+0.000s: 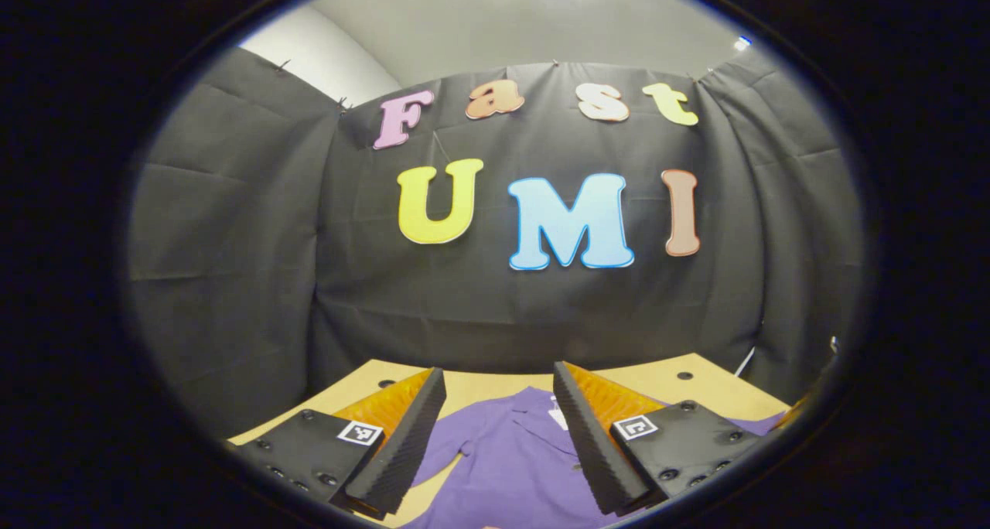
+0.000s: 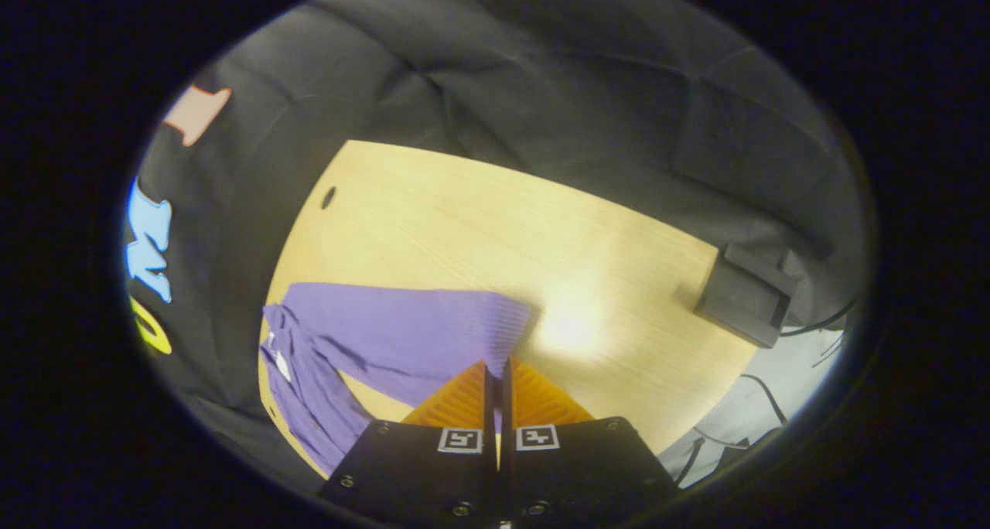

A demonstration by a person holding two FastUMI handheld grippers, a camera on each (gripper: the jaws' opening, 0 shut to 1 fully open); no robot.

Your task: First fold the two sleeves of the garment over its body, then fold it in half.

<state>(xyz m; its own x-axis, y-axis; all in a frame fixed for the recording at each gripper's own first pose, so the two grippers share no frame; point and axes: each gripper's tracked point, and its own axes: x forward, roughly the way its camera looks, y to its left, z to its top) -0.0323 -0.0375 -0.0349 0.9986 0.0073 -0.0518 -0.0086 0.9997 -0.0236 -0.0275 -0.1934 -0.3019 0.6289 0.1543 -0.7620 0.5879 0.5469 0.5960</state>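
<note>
Lying flat on the pale wooden table (image 2: 479,220), the purple garment (image 2: 387,332) shows in the right gripper view with its collar toward the left, near the black cloth wall, and one sleeve (image 2: 433,324) stretched rightward, its ribbed cuff ending just beyond the right gripper (image 2: 495,378). That gripper's fingers are pressed nearly together; a thin strip of purple seems to sit between them, though I cannot tell if they pinch it. Farther right, a dark box (image 2: 746,297) sits at the table's edge. In the left gripper view, the left gripper (image 1: 499,405) hovers with jaws spread wide, the garment's collar pointing away toward the far wall.
</note>
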